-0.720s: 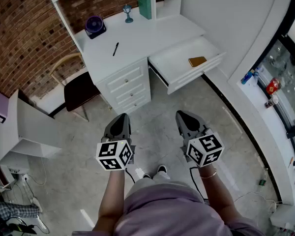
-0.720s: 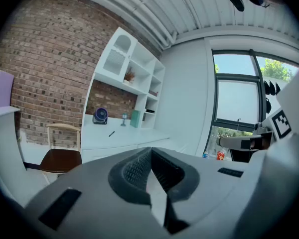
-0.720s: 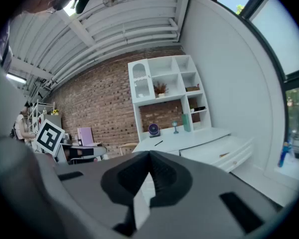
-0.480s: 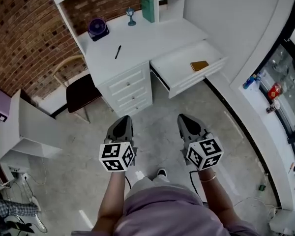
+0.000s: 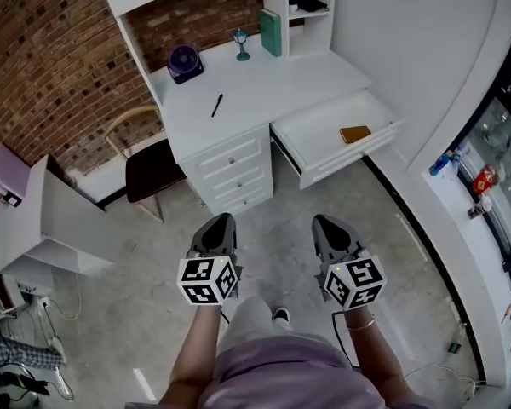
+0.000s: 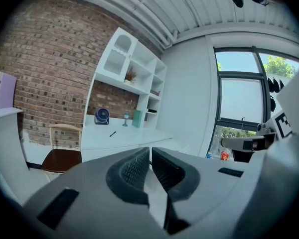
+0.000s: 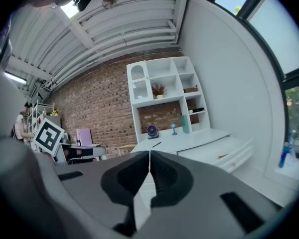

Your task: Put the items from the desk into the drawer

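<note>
L tongs point(image 5: 220, 221) closed, empty | R tongs point(image 5: 328, 222) closed, empty | pen point(image 5: 216, 105) on desk point(image 5: 272, 79)

A home study or small office: a white wooden desk point(image 5: 272, 83) with 3 small stacked drawers point(image 5: 234, 173) and a white open shelf unit point(image 7: 137, 86) stands against a red brick wall point(image 5: 43, 66). A wooden chair with a dark seat point(image 5: 153, 167) is beside it, with tall glazed windows point(image 6: 239, 98) along one side.

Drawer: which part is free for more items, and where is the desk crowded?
The drawer is bare from its left end up to the flat tan item near its right end. On the desk, the right half is bare. The fan, small goblet and green book crowd the back, and the pen lies left.
</note>
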Action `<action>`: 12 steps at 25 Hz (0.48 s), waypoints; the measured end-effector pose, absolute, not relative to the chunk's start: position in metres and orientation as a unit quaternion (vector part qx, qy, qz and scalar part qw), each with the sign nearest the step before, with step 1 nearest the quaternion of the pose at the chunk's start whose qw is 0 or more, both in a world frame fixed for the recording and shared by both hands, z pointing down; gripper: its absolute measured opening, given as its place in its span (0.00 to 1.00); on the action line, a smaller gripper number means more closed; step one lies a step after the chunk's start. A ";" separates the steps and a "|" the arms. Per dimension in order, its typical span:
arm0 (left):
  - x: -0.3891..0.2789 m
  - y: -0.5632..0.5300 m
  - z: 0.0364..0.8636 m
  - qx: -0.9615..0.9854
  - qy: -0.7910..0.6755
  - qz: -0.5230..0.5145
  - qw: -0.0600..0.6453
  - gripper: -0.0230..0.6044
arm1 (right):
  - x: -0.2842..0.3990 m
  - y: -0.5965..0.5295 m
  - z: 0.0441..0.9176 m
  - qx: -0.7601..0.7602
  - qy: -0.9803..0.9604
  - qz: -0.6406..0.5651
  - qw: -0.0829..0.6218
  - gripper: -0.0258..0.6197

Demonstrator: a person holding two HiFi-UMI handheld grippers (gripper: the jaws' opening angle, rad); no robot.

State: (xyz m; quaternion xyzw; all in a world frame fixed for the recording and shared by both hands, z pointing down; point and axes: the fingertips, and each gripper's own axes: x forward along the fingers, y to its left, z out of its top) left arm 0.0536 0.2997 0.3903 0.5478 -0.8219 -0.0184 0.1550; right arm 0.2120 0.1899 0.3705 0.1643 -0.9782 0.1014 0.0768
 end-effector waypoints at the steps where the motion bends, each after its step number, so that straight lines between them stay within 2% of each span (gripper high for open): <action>1: 0.052 0.299 0.391 0.548 -0.822 -0.017 0.155 0.04 | 0.210 0.190 0.370 0.161 -0.979 0.102 0.075 0.04; 3: 0.050 0.298 0.393 0.544 -0.825 -0.013 0.155 0.12 | 0.208 0.191 0.373 0.155 -0.979 0.106 0.075 0.04; 12: 0.024 0.284 0.400 0.543 -0.825 0.004 0.156 0.22 | 0.187 0.177 0.379 0.155 -0.978 0.114 0.077 0.04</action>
